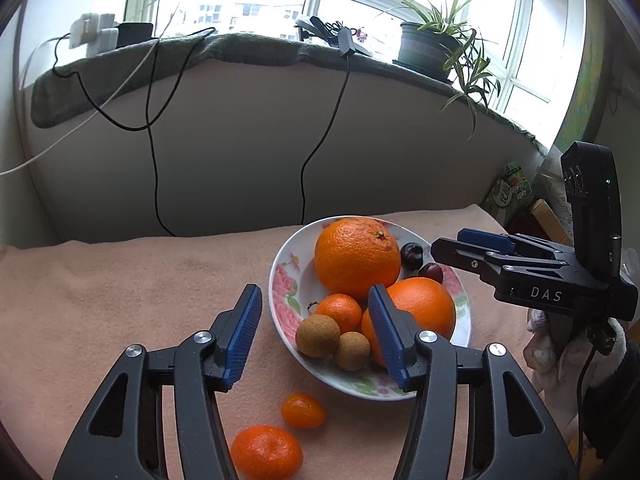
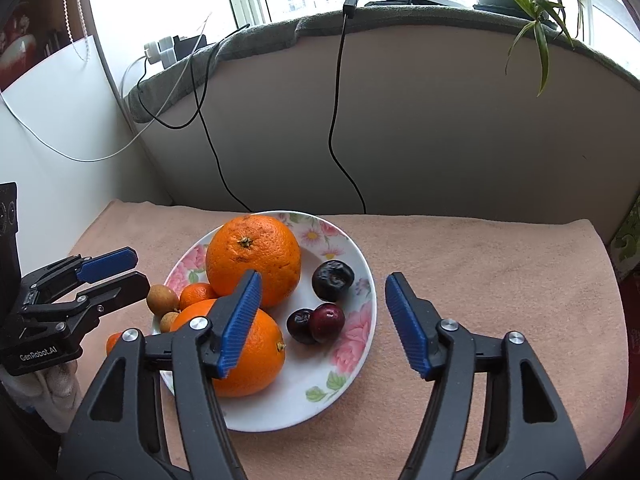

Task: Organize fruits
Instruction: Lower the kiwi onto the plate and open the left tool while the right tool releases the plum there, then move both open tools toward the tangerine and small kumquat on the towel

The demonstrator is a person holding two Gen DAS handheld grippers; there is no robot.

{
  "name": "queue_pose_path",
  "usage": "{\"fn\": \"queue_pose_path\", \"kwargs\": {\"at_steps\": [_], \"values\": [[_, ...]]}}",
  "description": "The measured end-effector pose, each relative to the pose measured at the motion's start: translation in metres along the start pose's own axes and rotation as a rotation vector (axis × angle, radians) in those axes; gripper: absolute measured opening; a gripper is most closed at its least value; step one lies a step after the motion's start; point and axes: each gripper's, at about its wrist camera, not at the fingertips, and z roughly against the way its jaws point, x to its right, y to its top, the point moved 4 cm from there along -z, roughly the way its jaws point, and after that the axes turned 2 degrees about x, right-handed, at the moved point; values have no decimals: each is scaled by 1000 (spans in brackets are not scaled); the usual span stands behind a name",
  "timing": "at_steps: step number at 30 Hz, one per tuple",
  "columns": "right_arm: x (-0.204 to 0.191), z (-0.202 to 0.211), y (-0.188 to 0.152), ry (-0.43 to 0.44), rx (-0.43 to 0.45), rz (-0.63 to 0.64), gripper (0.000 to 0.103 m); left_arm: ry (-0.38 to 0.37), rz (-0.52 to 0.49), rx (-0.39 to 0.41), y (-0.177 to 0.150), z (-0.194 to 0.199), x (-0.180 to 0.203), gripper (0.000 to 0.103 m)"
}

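1. I logged a floral plate [image 2: 352, 280] sitting on the worktop [image 2: 500, 280], which was covered with a peach-pink cloth.
2. On the plate: a large orange [image 2: 260, 252] at the back, a second orange [image 2: 256, 356] in front of it and touching it, a small mandarin [image 1: 340, 312] to their left, and two brown longans [image 1: 318, 335] at the plate's left rim, side by side.
3. Also on the plate, right of the oranges: a dark plum-like fruit [image 2: 333, 280], and just in front of it two dark red cherries [image 2: 320, 322] touching each other.
4. Off the plate, on the cloth beside its near-left rim: a kumquat-sized orange fruit [image 1: 303, 410] and, nearer the left wrist camera, a loose mandarin [image 1: 266, 452]. The two lay close together but apart.
5. Left gripper [image 1: 314, 332]: jaws wide and holding nothing. It hovered over the plate's left edge, with the longans and small mandarin framed between its fingers.
6. Right gripper [image 2: 322, 320]: jaws wide and holding nothing. In its own view, the left finger overlapped the front orange, the right finger stood over the cloth just past the plate's right rim, and the cherries lay between them.
7. Behind the worktop: a padded grey ledge with trailing black cables [image 2: 336, 120] and a potted plant [image 1: 436, 40] at the window.
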Motion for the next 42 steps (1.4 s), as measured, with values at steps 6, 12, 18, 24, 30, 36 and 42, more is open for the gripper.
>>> {"fn": "queue_pose_path", "kwargs": {"at_steps": [6, 12, 18, 24, 30, 36, 42], "values": [[-5, 8, 3, 1, 21, 1, 84, 13, -11, 18, 0, 7, 1, 74], [-9, 14, 0, 15, 17, -14, 86, 55, -24, 30, -2, 18, 1, 82], [-16, 22, -3, 30, 23, -19, 86, 73, -25, 41, -5, 30, -3, 82], [-29, 34, -8, 59, 30, -26, 86, 93, -20, 52, -11, 46, -10, 82], [-44, 43, -18, 85, 26, -22, 86, 111, -9, 65, -18, 65, -21, 82], [-61, 53, -28, 129, 26, -22, 86, 139, 23, 75, -28, 85, -41, 82], [-82, 53, -46, 172, -2, -14, 86, 155, 35, 63, -43, 94, -53, 82]]}}
